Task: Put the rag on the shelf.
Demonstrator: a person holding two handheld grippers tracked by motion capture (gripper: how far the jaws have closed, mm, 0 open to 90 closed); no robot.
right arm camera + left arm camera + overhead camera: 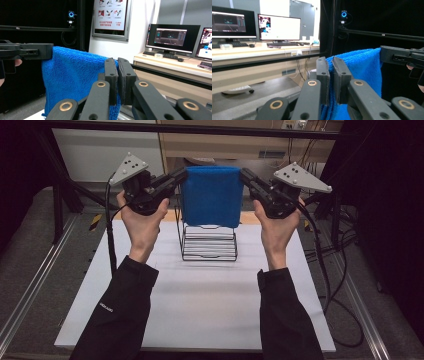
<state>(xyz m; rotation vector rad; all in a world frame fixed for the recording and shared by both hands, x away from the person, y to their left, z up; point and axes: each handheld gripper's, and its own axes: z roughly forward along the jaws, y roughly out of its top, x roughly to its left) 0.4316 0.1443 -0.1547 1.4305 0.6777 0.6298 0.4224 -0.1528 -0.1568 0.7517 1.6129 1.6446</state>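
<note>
Both grippers, left gripper [181, 176] and right gripper [245, 175], clench our blue towel [212, 195]'s top corners; we judge it soft, light, limp.

We see a blue towel [212, 195] stretched between our two grippers, hanging just above a black wire rack [209, 242] that stands mid-table and blocks the way straight down. Bare white table [200, 305] lies open before the rack and on both sides. A dark frame bar [200, 129] crosses behind the towel.
</note>
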